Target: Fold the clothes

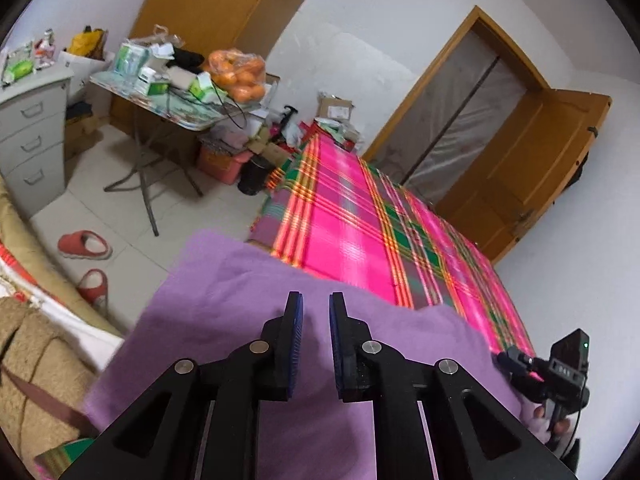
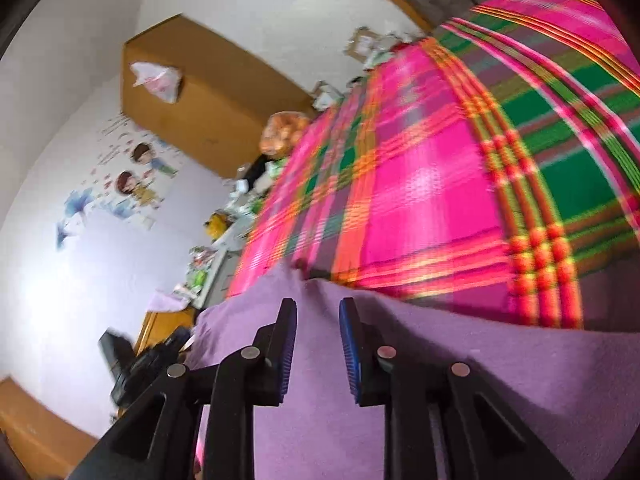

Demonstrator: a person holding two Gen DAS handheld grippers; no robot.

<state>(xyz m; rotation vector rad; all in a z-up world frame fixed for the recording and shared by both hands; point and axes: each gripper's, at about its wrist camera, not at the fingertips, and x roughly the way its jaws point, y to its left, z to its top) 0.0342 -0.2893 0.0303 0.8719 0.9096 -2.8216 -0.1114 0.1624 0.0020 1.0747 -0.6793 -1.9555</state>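
Note:
A purple fleecy garment (image 1: 224, 312) lies spread on a bed with a pink, green and orange plaid cover (image 1: 352, 232). My left gripper (image 1: 316, 308) hovers over the garment near its middle. Its blue pads stand a narrow gap apart, and no fabric is pinched between them. My right gripper (image 1: 506, 356), held by a hand, shows at the garment's right edge in the left wrist view. In the right wrist view, the right gripper (image 2: 318, 312) is open above the purple garment (image 2: 480, 360), with only flat cloth seen through the gap. The plaid cover (image 2: 420, 184) stretches beyond it.
Left of the bed, red slippers (image 1: 84, 244) sit on a tiled floor. A folding table (image 1: 168, 112) holds boxes and a bag of oranges (image 1: 240, 76), next to a grey drawer cabinet (image 1: 32, 136). A wooden door (image 1: 540, 168) stands open at the bed's far end. A brown fleecy item (image 1: 36, 360) lies at the near left.

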